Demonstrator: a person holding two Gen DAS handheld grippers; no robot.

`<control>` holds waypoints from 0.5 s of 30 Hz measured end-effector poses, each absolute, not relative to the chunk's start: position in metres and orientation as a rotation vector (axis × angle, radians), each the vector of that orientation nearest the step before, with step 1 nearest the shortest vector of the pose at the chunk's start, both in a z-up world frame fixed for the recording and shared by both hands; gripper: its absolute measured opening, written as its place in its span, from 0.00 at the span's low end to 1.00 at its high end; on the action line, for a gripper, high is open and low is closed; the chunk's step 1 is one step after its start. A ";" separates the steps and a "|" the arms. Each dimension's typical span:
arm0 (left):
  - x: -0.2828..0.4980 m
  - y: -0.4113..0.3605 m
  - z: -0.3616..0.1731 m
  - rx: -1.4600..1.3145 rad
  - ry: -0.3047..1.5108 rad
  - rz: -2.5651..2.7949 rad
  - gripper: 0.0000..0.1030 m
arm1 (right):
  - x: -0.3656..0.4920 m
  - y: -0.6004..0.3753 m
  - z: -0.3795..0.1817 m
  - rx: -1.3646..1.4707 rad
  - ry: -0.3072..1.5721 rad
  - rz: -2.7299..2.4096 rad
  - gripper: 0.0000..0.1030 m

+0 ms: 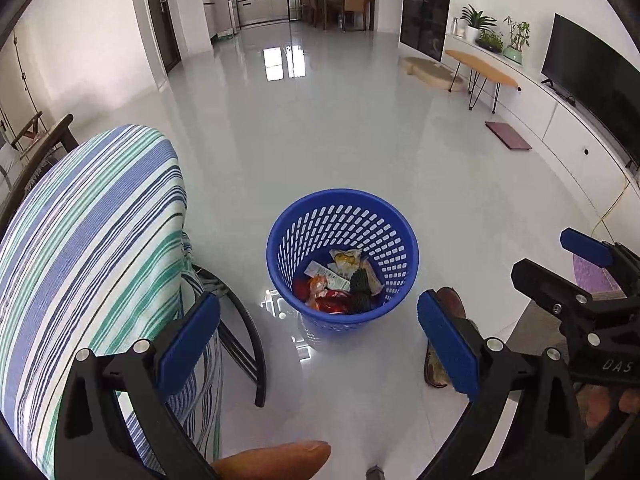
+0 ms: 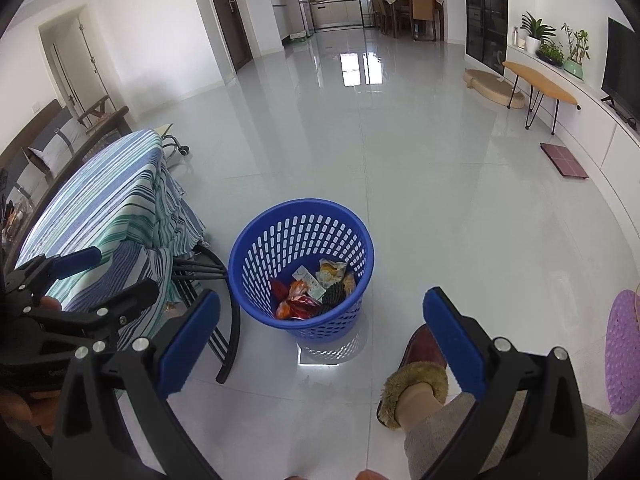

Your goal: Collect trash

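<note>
Both of your grippers are hanging over the floor with nothing in them. Your left gripper point(image 1: 318, 340) has its jaws spread wide, blue pads well apart, and the blue basket point(image 1: 280, 248) sits on the tiles right out in front between them. Same story on your right gripper point(image 2: 320, 336): jaws wide open, empty, basket point(image 2: 256, 240) ahead and a bit left of centre.

The trash point(image 1: 340, 282) is all down in the bottom of that basket: a few crumpled wrappers point(image 2: 316, 290), red and orange ones, a pale one, something dark. Can't really tell what the dark piece is from this far off, maybe a foil packet.

The table point(image 2: 100, 200) with the striped blue-green-white cloth is just to the left of the basket, close but not touching as far as I can see. Your slipper point(image 2: 416, 376) is planted on the floor to the right of the basket, near your right gripper's right pad. There's a purple mat point(image 2: 624, 352) at the far right edge.
</note>
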State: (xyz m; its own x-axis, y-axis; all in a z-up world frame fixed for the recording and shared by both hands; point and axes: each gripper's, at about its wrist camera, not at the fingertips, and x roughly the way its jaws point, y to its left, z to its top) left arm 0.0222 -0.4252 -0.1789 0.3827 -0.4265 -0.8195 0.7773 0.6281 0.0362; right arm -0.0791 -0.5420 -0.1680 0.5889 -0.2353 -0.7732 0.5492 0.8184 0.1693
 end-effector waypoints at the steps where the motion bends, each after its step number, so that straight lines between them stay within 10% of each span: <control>1: 0.022 -0.425 -0.179 0.458 0.881 -0.800 0.95 | -0.079 -0.542 -0.169 0.414 0.827 -0.477 0.95; 15: 0.026 -0.426 -0.186 0.455 0.908 -0.786 0.95 | -0.075 -0.536 -0.173 0.397 0.857 -0.496 0.95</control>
State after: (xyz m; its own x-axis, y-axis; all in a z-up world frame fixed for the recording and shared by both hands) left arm 0.0263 -0.4258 -0.1861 0.3728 -0.4069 -0.8340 0.7666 0.6414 0.0297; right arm -0.0752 -0.5361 -0.1731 0.5542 -0.2525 -0.7932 0.5619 0.8165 0.1327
